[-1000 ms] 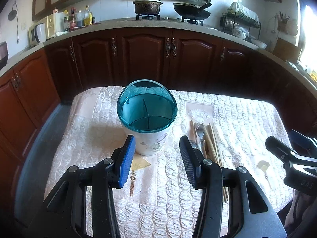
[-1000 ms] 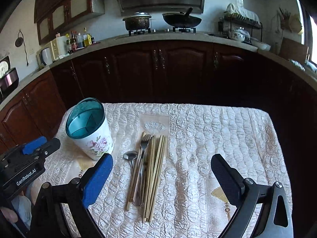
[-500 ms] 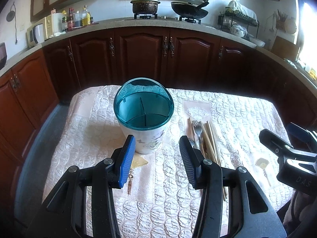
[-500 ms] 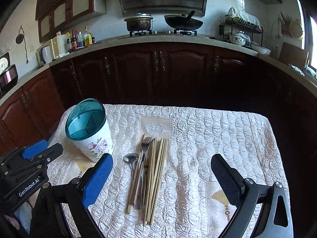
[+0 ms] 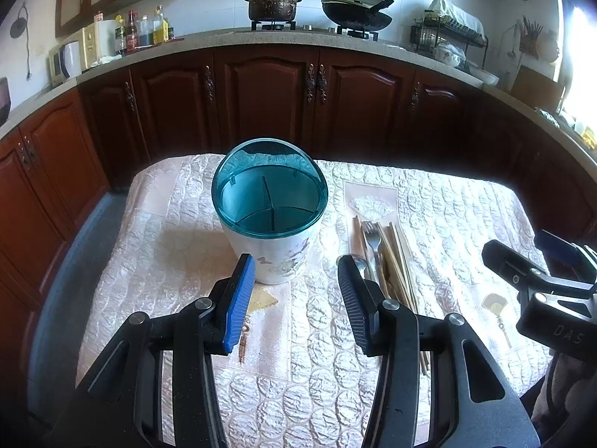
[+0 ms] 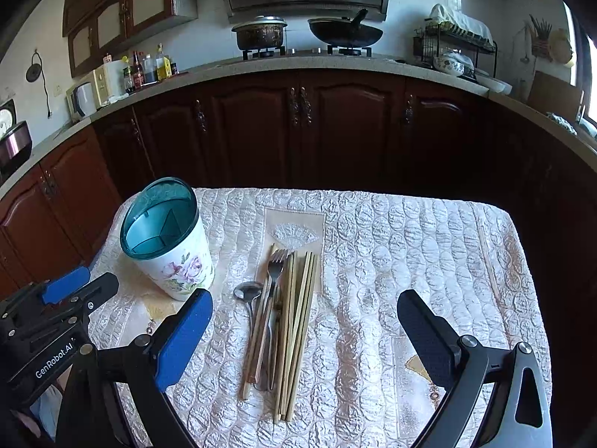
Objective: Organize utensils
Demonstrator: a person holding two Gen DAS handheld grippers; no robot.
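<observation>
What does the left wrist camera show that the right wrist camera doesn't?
Only the left wrist view looks straight down into the holder, showing its dividers between the left gripper. Only the right wrist view shows the holder's flower print and the full length of the chopsticks between the right gripper. Both show the fork, spoon and quilted tablecloth.

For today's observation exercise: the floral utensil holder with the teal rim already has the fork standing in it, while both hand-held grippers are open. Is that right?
Not quite. The floral utensil holder with the teal rim is empty; the metal fork lies on the quilted tablecloth among the wooden chopsticks, as the right wrist view shows. Both hand-held grippers are open.
</observation>
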